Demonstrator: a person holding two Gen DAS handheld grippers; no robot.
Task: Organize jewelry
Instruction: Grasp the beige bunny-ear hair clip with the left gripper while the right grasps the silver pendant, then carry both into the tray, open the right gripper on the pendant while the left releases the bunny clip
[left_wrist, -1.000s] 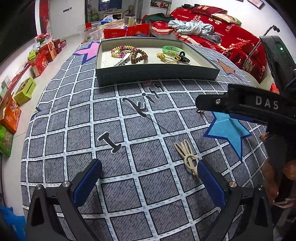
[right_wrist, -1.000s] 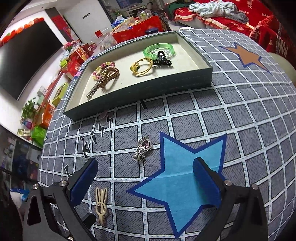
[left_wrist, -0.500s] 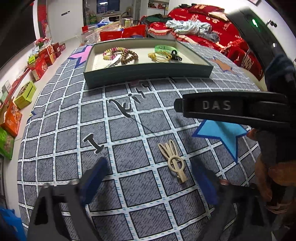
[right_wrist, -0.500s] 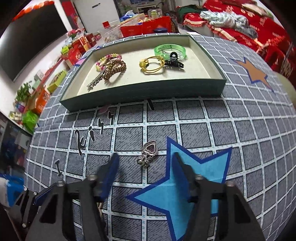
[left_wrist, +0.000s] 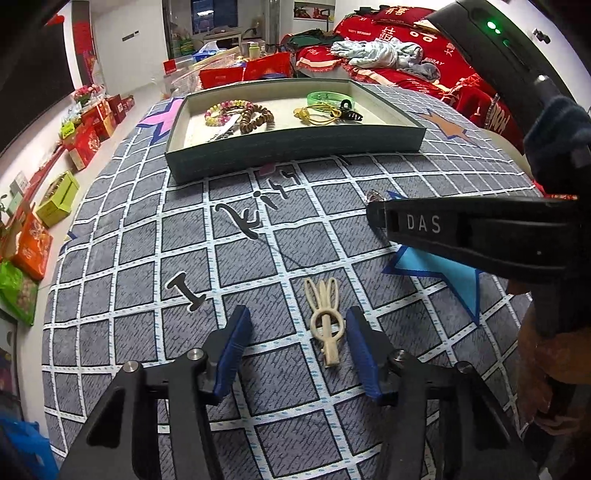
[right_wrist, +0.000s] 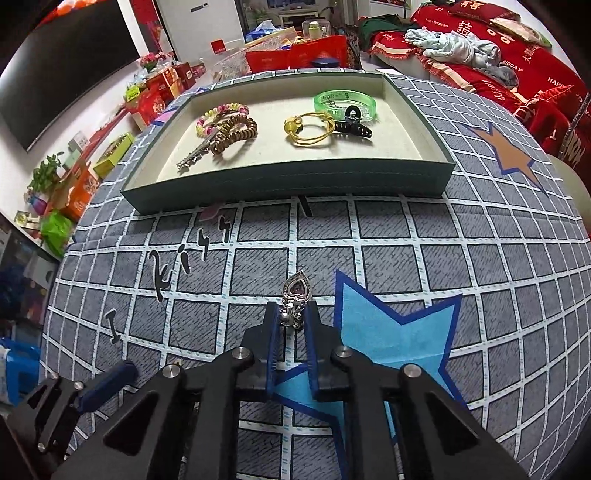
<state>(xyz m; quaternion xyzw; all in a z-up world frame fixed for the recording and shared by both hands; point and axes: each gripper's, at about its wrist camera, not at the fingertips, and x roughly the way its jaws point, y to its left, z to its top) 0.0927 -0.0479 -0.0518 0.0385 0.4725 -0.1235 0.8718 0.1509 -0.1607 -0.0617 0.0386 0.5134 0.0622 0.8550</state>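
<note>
six pieces lie in the shallow green tray with a cream lining (right_wrist: 280, 190) at upper centre: two beaded bracelets, a silver pin, a yellow hair tie, a green bangle, a black claw clip. lower centre, the right gripper (right_wrist: 291, 319) has just closed onto the silver heart-shaped pendant (right_wrist: 296, 288) on the grey checked cloth. only the left view shows the cream plastic hair clip (left_wrist: 325, 321) between the half-closed, not touching left gripper (left_wrist: 293, 341).

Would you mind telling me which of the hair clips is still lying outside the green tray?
The cream rabbit-ear hair clip, on the grey checked cloth between the left gripper's fingers; the black claw clip lies inside the tray.
</note>
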